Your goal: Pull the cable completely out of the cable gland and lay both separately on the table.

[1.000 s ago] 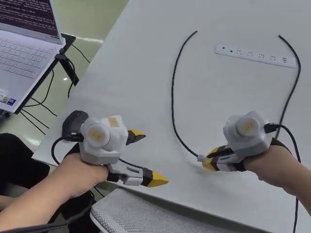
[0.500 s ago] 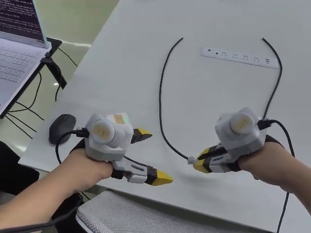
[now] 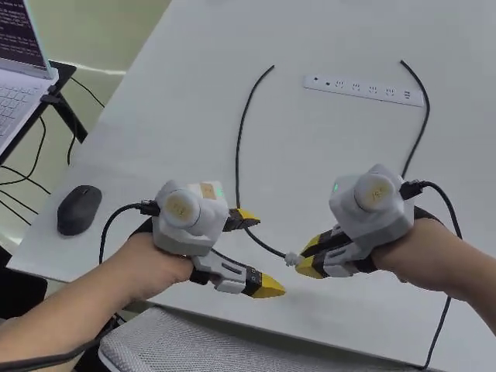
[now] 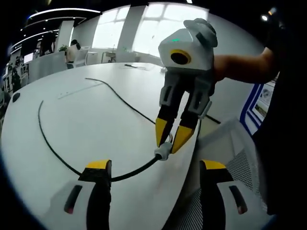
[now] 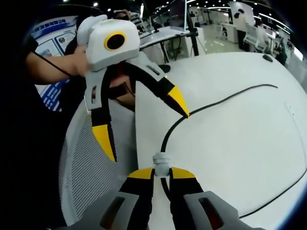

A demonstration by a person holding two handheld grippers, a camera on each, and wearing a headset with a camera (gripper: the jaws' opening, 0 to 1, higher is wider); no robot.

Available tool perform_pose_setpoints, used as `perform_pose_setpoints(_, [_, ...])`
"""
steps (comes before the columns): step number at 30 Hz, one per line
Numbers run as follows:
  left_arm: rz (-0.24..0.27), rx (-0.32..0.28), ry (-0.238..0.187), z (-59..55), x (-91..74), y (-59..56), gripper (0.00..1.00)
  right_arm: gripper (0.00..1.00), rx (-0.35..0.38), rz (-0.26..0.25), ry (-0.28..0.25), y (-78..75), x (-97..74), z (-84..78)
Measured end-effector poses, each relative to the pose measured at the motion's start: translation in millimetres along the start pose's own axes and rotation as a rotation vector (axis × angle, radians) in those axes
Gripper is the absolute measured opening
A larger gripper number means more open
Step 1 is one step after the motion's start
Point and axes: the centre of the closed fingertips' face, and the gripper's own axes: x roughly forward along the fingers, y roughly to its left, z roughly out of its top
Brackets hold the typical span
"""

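Flagging the unclear bits first: the rear of the cable gland [image 3: 293, 258] is buried between the yellow tips of the right gripper [image 3: 308, 262], so I can't see how much of it is clamped. Can't tell whether the gland rests on the table [image 3: 333, 155] or sits just above it. The laptop [image 3: 15, 70] is cut off at the left edge. A second black cord [image 3: 423, 116] beside the power strip [image 3: 364, 87] runs out of frame at bottom right.

Pose: the left hand [image 3: 151, 267] wraps the body of the left gripper [image 3: 265, 256] at the near table edge, jaws pointing right. The right hand [image 3: 422, 252] holds its gripper pointing left and slightly down. The two sets of tips face each other, close, with the gland between them.

Right gripper: jaws nearly closed, pinching the white gland. In the right gripper view the gland pokes out just past the tips.

Left gripper: jaws spread wide, grasping nothing. In the left gripper view the black cable [image 3: 239, 155] passes between them, unclamped. In the head view the upper tip is just beside the cable; contact unclear.

The cable enters the gland, not pulled out, and arcs away across the table; its far end lies near the power strip. A mouse [image 3: 77, 209] sits at the table's left edge, and a mesh chair [image 3: 155, 345] is below the near edge.
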Motion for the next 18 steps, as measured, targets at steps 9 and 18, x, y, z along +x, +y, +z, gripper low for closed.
perform_pose_setpoints(9, [-0.085,-0.005,-0.054,7.3,10.1,-14.8,0.67,0.07,-0.075,0.027,0.018,10.8,-11.5,2.0])
perform_pose_setpoints(18, [-0.141,0.048,-0.096,8.9,9.2,-29.3,0.49,0.07,-0.141,0.028,0.034,21.9,-19.4,3.3])
